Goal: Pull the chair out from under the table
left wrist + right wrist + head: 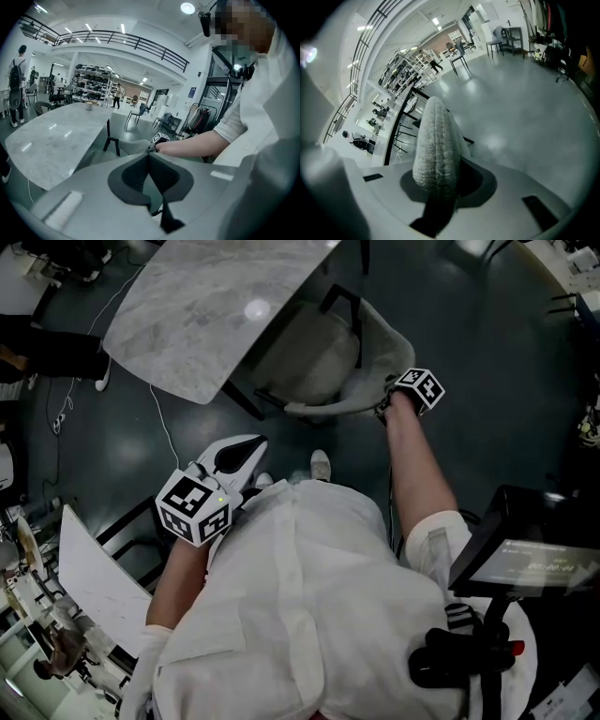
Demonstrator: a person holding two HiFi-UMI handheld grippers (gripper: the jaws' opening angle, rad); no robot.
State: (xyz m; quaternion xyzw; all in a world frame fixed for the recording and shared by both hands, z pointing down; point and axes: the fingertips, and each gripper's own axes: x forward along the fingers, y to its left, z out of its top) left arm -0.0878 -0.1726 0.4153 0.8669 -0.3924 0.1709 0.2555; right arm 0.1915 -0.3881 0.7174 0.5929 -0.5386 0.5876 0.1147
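Observation:
The chair (305,357) has a grey fabric seat and a curved backrest (380,352); it stands partly under the marble table (206,306). My right gripper (386,401) is at the backrest's right end. In the right gripper view the fuzzy backrest edge (436,145) fills the gap and the right gripper (438,185) is shut on it. My left gripper (251,451) hangs near the person's body, away from the chair, jaws together with nothing in them. The left gripper view shows the left gripper (149,155) shut, the chair (125,148) beyond it and the right gripper (153,147) on the backrest.
A white panel (94,582) leans at the lower left. A thin cable (164,423) runs over the dark floor below the table. A black stand with a screen (530,554) is close on the right. Another person (37,348) stands at the left edge.

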